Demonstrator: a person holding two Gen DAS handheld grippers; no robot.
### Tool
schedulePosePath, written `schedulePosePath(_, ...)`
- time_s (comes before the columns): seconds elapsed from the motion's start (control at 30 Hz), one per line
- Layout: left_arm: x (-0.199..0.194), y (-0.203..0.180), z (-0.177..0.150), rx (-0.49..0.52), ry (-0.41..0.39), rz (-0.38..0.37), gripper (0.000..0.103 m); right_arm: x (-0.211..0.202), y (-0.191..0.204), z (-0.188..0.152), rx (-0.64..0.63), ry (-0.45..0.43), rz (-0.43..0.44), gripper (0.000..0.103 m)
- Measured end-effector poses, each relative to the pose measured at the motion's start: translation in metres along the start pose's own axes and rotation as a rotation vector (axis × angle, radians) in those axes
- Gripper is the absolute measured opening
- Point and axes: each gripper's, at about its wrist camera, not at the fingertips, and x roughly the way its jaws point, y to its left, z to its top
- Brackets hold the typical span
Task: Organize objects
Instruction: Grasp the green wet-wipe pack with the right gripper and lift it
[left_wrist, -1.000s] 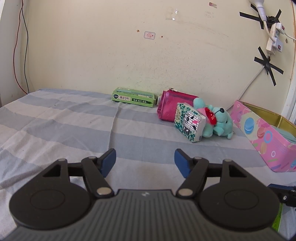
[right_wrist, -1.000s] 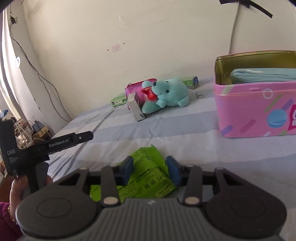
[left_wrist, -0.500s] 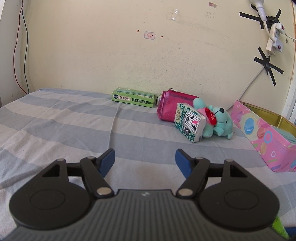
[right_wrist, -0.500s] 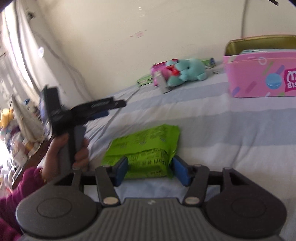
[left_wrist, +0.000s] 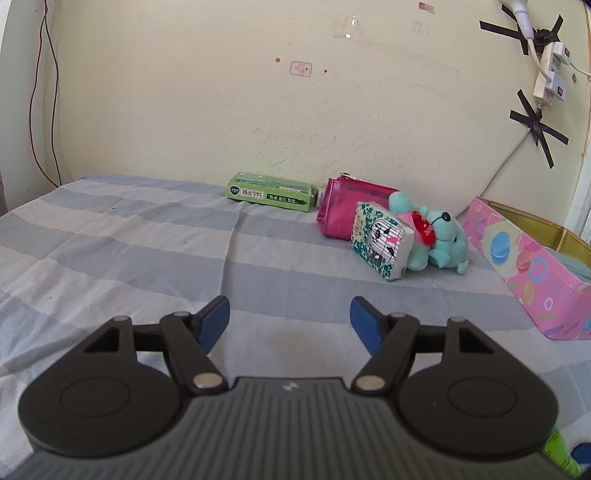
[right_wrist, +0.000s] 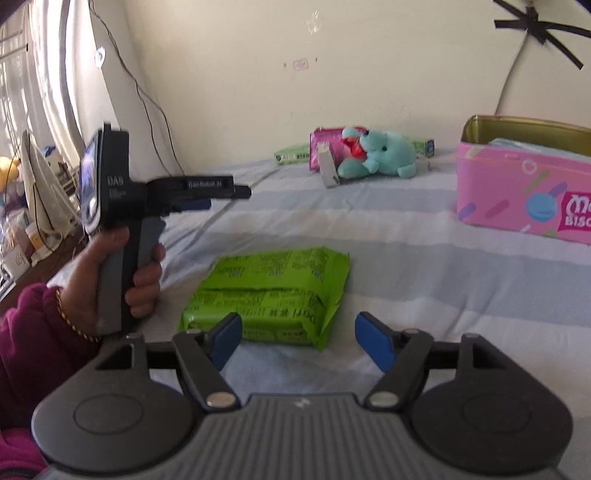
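Ahead of fingers (right_wrist: 373, 343): green packet (right_wrist: 269, 291).

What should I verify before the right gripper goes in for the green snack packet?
1. Right gripper open wide enough: ok, jaws spread wider than the near end of the packet.
2. Flat bright-green foil packet free on the striped bedsheet: ok, nothing resting on it.
3. Packet inside the jaws: not ok, it lies just ahead of the fingertips.
4. Left gripper out of the way: ok, open, held off to the packet's left.
5. Pink open-topped biscuit tin has room: cannot tell, a pale blue item already lies inside.
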Motion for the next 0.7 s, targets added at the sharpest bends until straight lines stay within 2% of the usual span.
schedulePosePath(0.17,-0.006,0.005,-0.004,-0.009,0.04,0.001,0.074,0.012,0.008,0.005,-0.07,0.004,-0.024,0.076)
schedulePosePath(0.23,-0.016,0.013,-0.009,-0.033,0.073,-0.027,0.074,0.019,0.012,0.009,-0.086,0.01,-0.026,0.077)
schedulePosePath(0.33,-0.041,0.026,-0.014,-0.072,0.093,-0.104,0.074,0.027,0.019,0.013,-0.11,0.02,-0.001,0.078)
schedulePosePath(0.43,-0.067,0.027,-0.014,-0.057,0.089,-0.172,0.074,0.036,0.023,0.018,-0.129,0.026,0.007,0.079)
schedulePosePath(0.6,-0.065,0.02,-0.013,-0.136,0.235,-0.362,0.074,0.041,0.021,0.025,-0.123,0.023,0.019,0.079)
schedulePosePath(0.7,-0.059,0.011,-0.014,-0.175,0.312,-0.449,0.074,0.034,0.017,0.027,-0.139,0.016,-0.005,0.08)
